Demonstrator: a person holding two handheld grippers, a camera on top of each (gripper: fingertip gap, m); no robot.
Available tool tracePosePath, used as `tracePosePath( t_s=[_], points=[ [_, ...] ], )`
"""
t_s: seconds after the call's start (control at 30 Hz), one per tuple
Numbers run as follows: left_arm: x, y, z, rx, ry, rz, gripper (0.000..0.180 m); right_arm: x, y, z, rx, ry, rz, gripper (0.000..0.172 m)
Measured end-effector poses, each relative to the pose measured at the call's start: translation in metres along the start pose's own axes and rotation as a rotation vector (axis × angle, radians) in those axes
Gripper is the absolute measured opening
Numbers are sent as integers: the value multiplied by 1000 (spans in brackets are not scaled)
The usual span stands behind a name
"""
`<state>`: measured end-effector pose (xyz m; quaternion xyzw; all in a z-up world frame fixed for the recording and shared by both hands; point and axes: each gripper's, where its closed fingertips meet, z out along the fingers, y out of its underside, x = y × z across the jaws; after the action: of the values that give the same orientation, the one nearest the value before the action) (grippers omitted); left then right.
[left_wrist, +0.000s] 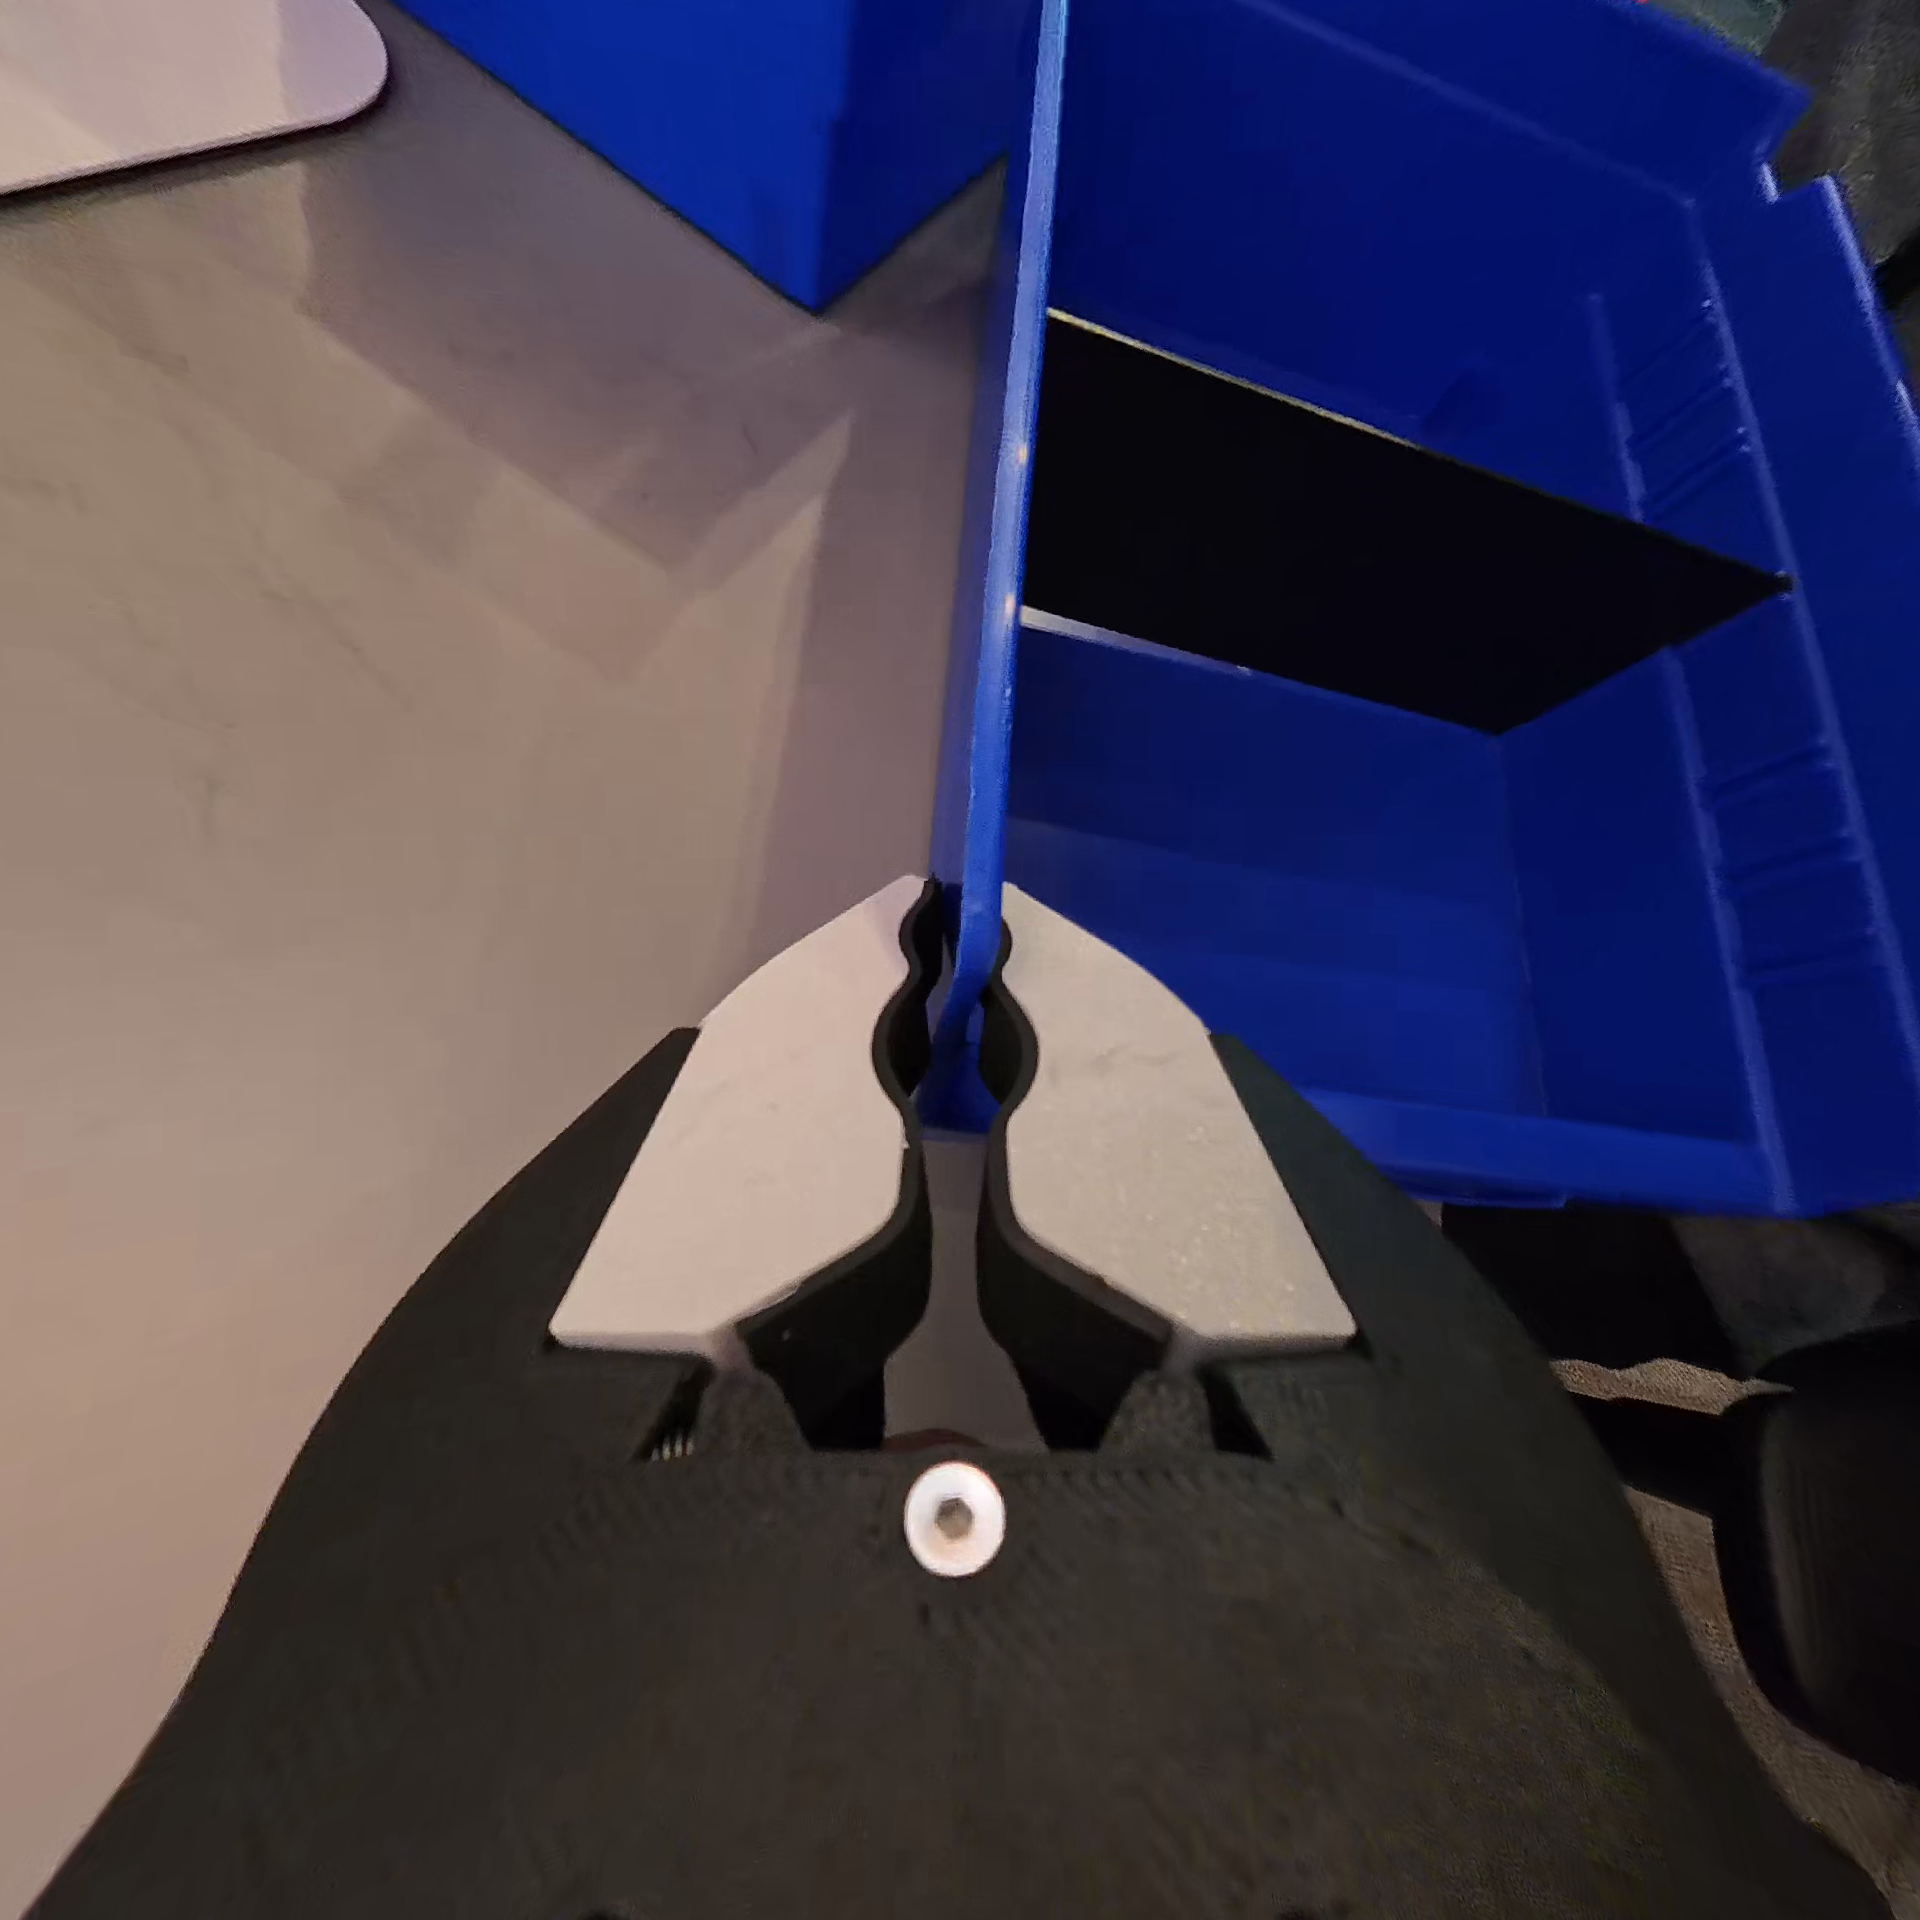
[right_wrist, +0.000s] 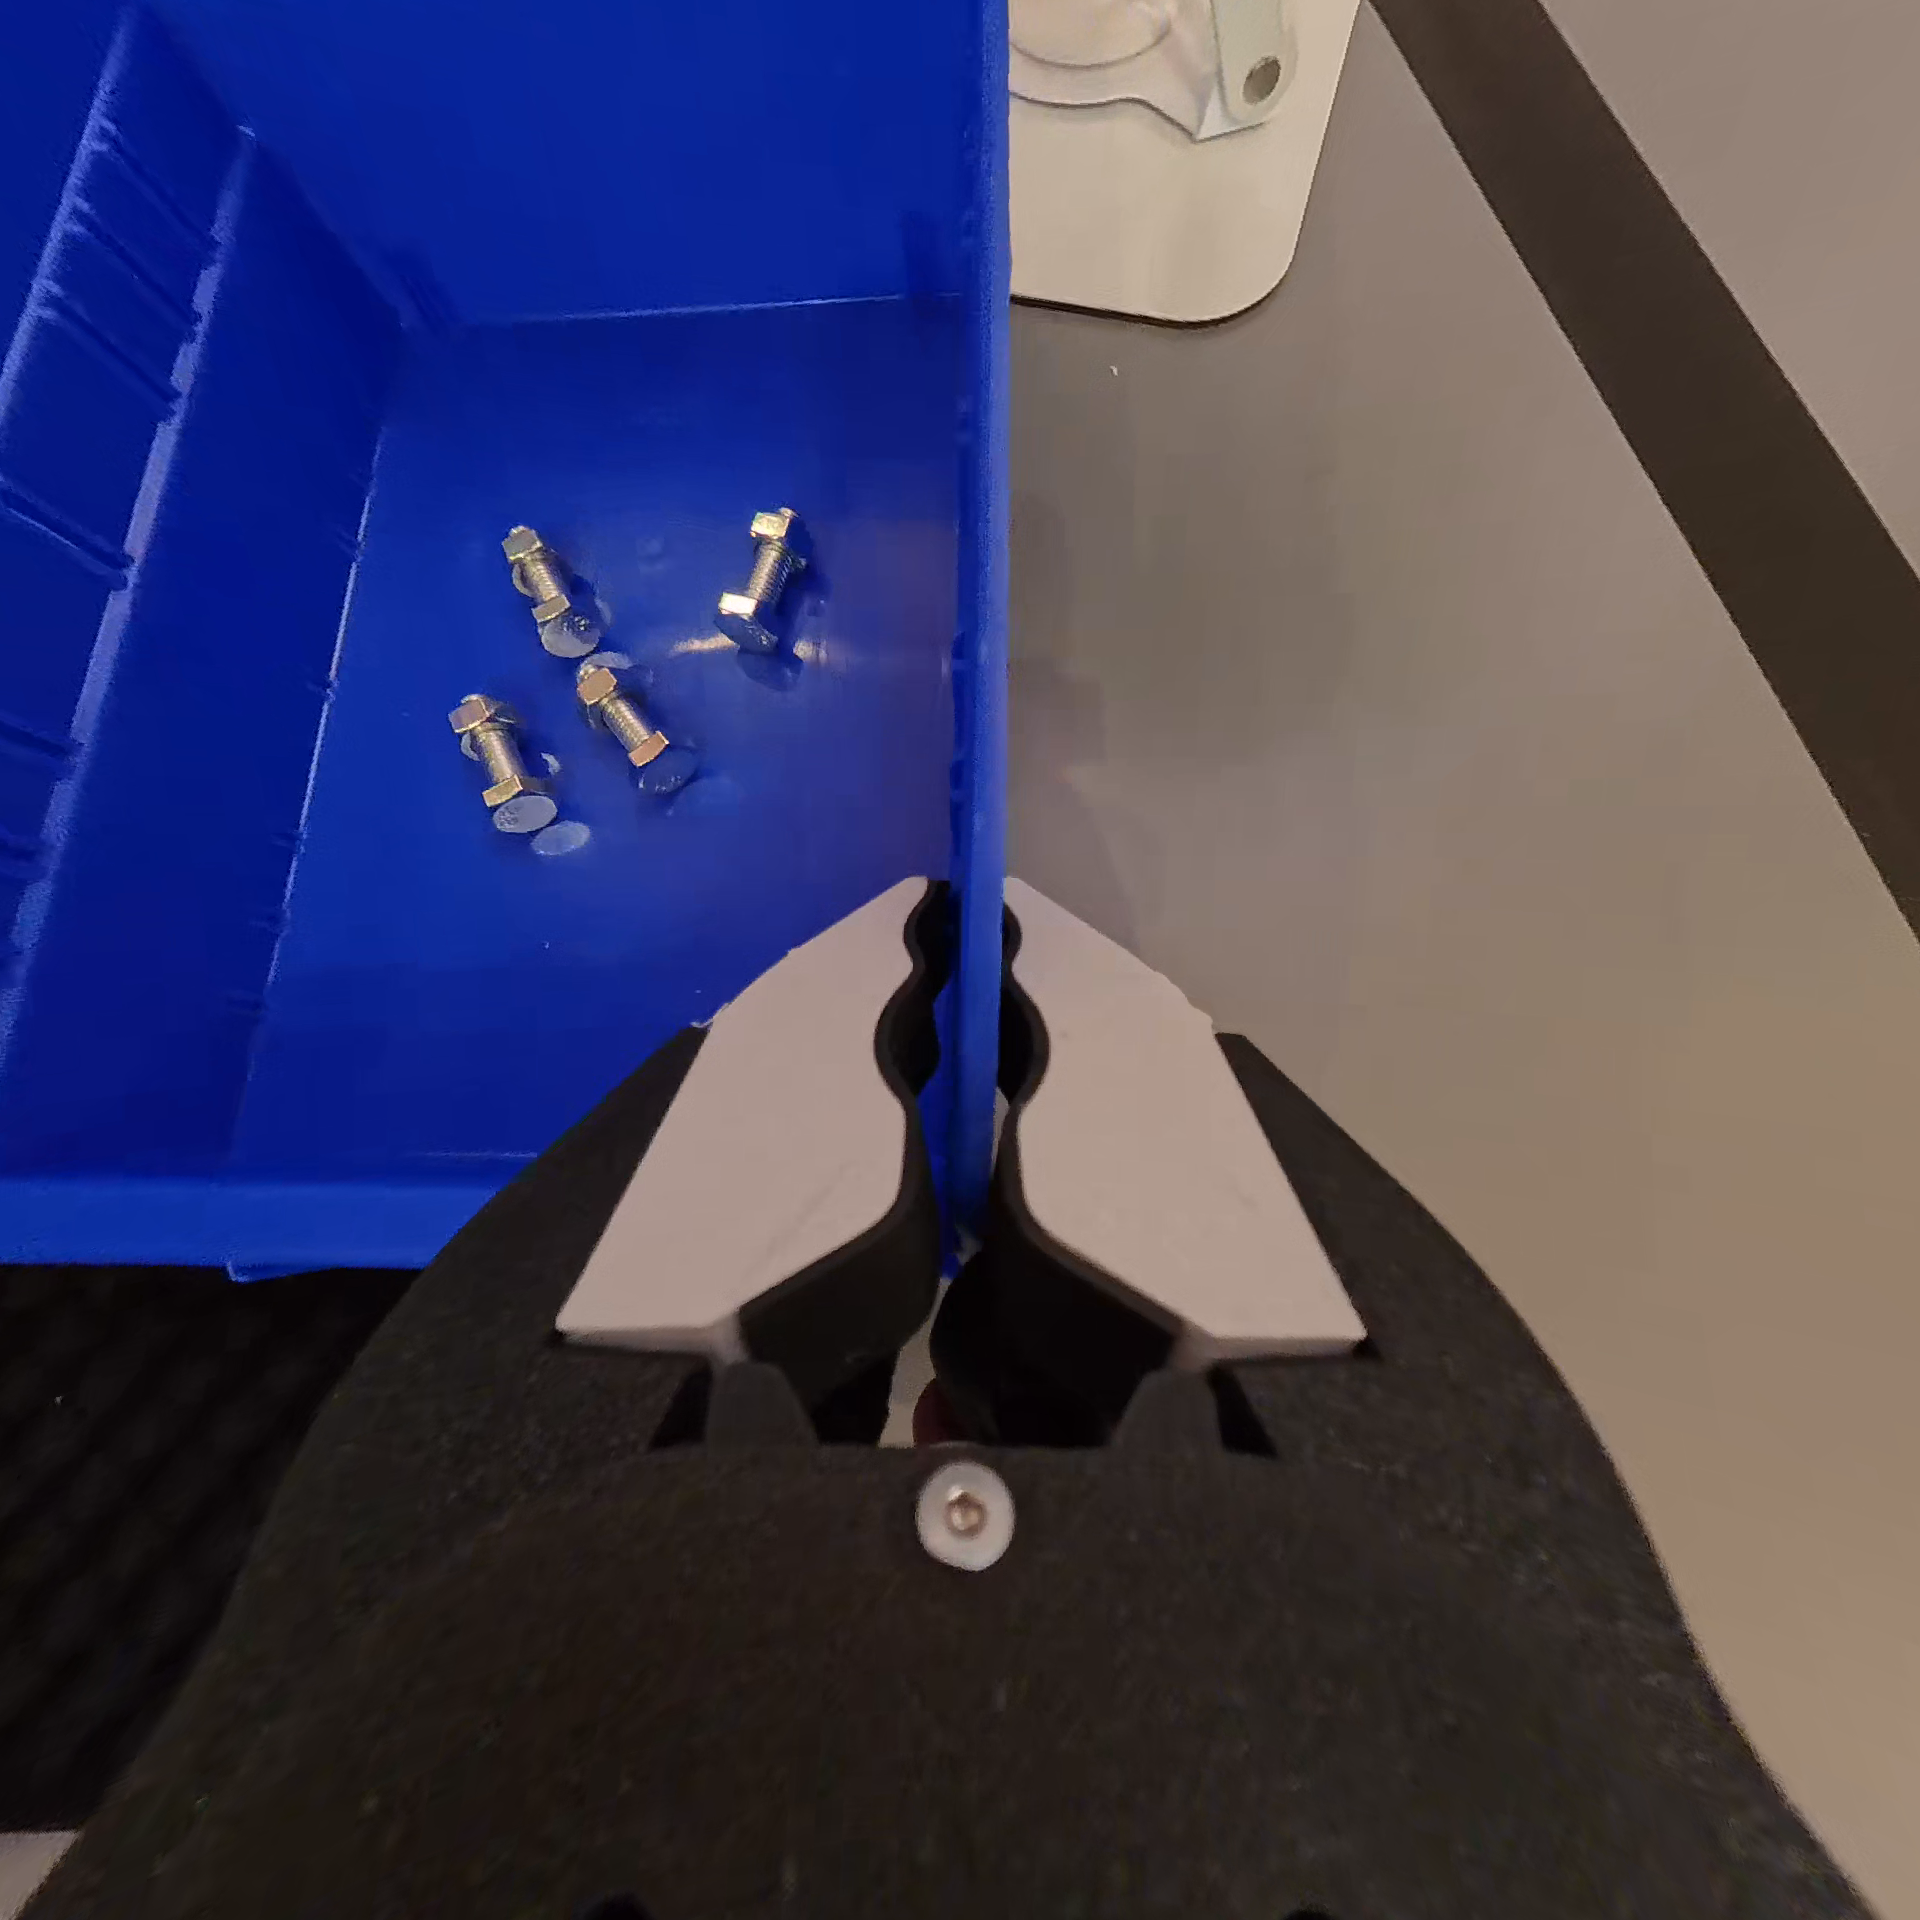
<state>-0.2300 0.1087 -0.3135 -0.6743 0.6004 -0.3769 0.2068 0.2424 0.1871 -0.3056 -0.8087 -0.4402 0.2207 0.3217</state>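
A blue plastic bin (left_wrist: 1351, 935) stands on a grey table. My left gripper (left_wrist: 966, 914) is shut on the bin's left side wall (left_wrist: 1013, 571), with both pads pressed against the thin rim. A black divider (left_wrist: 1351, 540) crosses the bin's inside. In the right wrist view my right gripper (right_wrist: 971, 914) is shut on the bin's right side wall (right_wrist: 987, 520), one pad on each face. Several silver bolts with nuts (right_wrist: 613, 665) lie loose on the bin floor (right_wrist: 623, 987) to the left of my right gripper.
A second blue bin (left_wrist: 727, 135) stands behind on the table (left_wrist: 416, 675). A white rounded base (left_wrist: 177, 83) sits at the far left, and a similar white stand base (right_wrist: 1153, 156) lies beyond the right wall. Dark fabric (left_wrist: 1662, 1299) lies near the bin's front edge. Tip to tip, the grippers are about 50 cm apart.
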Motion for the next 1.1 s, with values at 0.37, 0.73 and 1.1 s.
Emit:
tracePosePath(
  t_s=[0.37, 0.73, 1.1],
  points=[
    [14, -15, 24, -16, 50, 58, 4, -11, -3, 9, 12, -57, -71, 4],
    [30, -29, 47, -21, 94, 104, 4, -23, -13, 20, 28, -119, -138, 5],
    [32, -42, 62, 14, 39, 18, 8, -37, -64, 75, 26, -153, -155, 4]
  ],
)
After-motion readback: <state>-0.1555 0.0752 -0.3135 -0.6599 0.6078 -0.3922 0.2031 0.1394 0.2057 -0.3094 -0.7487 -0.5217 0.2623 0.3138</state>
